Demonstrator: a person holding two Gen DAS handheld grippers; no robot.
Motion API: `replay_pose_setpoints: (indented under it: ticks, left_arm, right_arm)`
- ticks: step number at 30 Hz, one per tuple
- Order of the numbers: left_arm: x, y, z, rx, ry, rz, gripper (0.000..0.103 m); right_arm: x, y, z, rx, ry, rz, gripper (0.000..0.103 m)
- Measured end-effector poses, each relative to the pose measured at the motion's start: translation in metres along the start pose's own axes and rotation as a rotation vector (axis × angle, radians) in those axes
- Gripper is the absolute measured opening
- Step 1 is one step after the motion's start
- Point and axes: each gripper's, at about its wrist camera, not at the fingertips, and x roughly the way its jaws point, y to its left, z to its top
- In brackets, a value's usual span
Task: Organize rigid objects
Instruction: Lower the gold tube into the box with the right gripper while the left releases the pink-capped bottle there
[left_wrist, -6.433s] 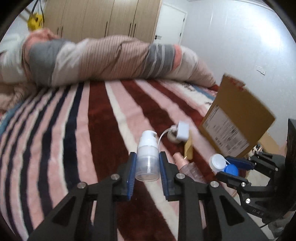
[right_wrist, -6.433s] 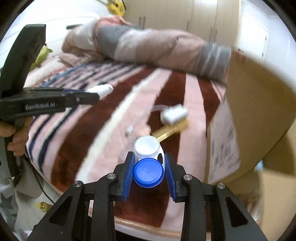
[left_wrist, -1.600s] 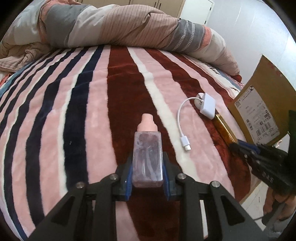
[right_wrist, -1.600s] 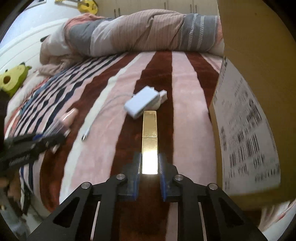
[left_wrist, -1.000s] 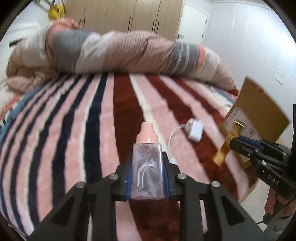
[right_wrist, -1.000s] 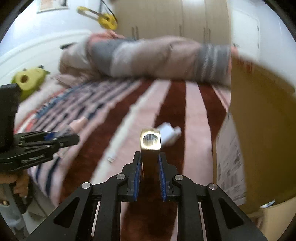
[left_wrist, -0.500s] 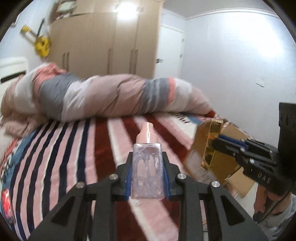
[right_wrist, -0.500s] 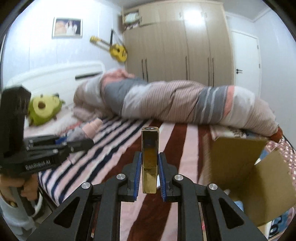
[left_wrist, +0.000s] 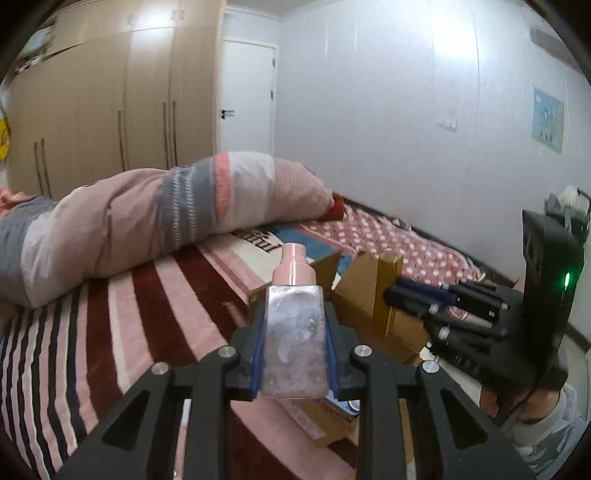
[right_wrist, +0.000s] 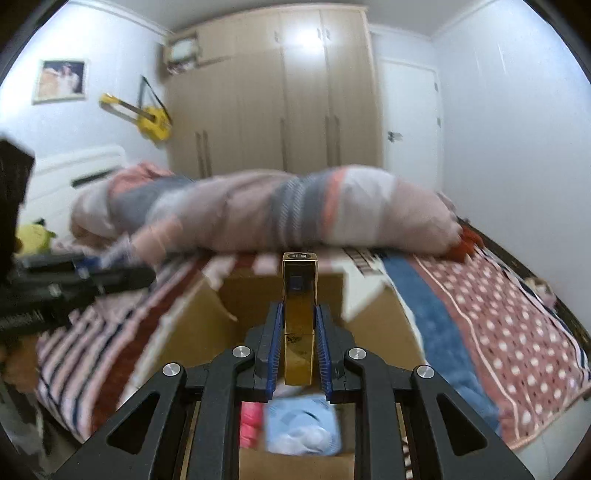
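Note:
My left gripper (left_wrist: 294, 339) is shut on a clear square bottle with a pink cap (left_wrist: 294, 332), held upright in the air beside the bed. My right gripper (right_wrist: 298, 343) is shut on a gold rectangular case (right_wrist: 298, 317), held upright above the open cardboard box (right_wrist: 192, 332). The right gripper also shows in the left wrist view (left_wrist: 417, 299), holding the gold case (left_wrist: 386, 295) over the box (left_wrist: 354, 291). The left gripper shows blurred at the left of the right wrist view (right_wrist: 110, 275).
The box holds a light blue item (right_wrist: 303, 428) and a pink item (right_wrist: 251, 424). The striped blanket (left_wrist: 110, 332) covers the bed, with a rolled duvet (left_wrist: 129, 214) at the back. A dotted blanket (right_wrist: 498, 332) lies right of the box. Wardrobes (right_wrist: 277, 103) stand behind.
Both grippers lifted their items off the bed and swung right toward the box. The gold case now hangs over the box opening.

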Motion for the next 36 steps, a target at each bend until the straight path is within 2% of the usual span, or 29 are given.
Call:
replay_pose_setpoints:
  ticks: [4,11,20,28,33,35,36]
  left_arm:
    - [0.032,-0.006,0.003,0.017,0.058,-0.012,0.024]
    - [0.07,-0.004,0.006,0.043,0.13,0.006,0.024]
    - [0.09,-0.011,0.004,0.079,0.172,0.011,0.024]
    - [0.088,-0.01,0.006,0.069,0.162,0.013,0.024]
    - [0.063,0.001,0.01,0.041,0.115,0.011,0.024]
    - [0.052,0.006,0.012,0.04,0.092,0.031,0.03]
    - [0.044,0.011,0.012,0.036,0.074,0.052,0.038]
  right_arm:
    - [0.023,-0.008,-0.02,-0.025,0.07,-0.008,0.013]
    - [0.046,-0.015,-0.04,-0.047,0.133,-0.014,0.014]
    - [0.047,-0.013,-0.047,-0.056,0.129,-0.011,0.014]
    - [0.043,-0.015,-0.044,-0.018,0.114,0.003,0.014]
    - [0.04,-0.012,-0.041,-0.026,0.12,0.003,0.014]
    - [0.038,-0.009,-0.036,-0.027,0.119,0.013,0.014]
    - [0.036,-0.007,-0.034,-0.029,0.117,0.017,0.014]
